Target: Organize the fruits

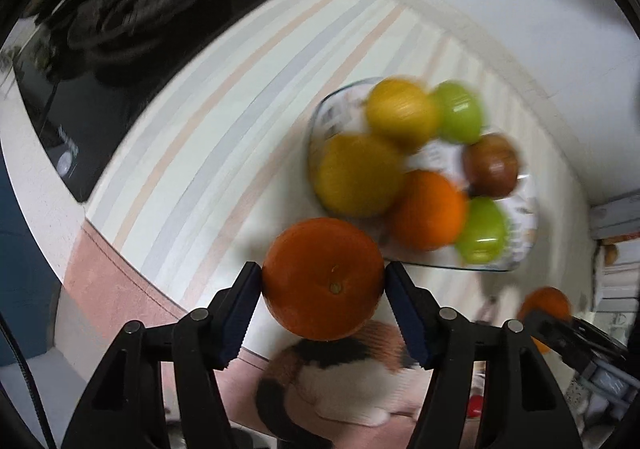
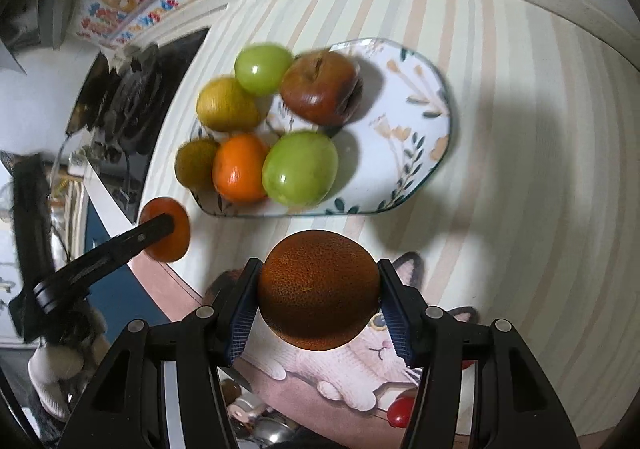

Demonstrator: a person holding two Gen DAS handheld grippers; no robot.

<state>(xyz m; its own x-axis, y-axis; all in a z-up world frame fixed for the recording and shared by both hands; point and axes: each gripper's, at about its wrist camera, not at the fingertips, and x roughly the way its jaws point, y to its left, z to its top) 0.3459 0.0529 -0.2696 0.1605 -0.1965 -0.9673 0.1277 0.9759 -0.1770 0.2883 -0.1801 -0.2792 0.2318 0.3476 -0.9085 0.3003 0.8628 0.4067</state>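
Observation:
My left gripper [image 1: 323,273] is shut on a smooth orange [image 1: 323,289], its blue pads pressing both sides, above the table's front edge. My right gripper [image 2: 318,269] is shut on a darker, pitted orange [image 2: 318,293]. Beyond both stands a flowered oval plate [image 2: 420,97] holding two green fruits [image 2: 300,169], two yellow ones [image 2: 226,105], a small orange [image 2: 239,169] and a red-brown apple [image 2: 320,89]. In the left wrist view the plate [image 1: 524,245] sits up and right of my orange, with the right gripper [image 1: 550,319] at the lower right. The right wrist view shows the left gripper [image 2: 164,227] at the plate's left.
A striped cloth [image 2: 520,129] covers the table, with a pink cat-print border [image 2: 360,373] along its front edge. A black gas hob [image 1: 120,49] lies to the left. A calico cat [image 1: 332,385] sits below the table edge. The plate's right half is bare.

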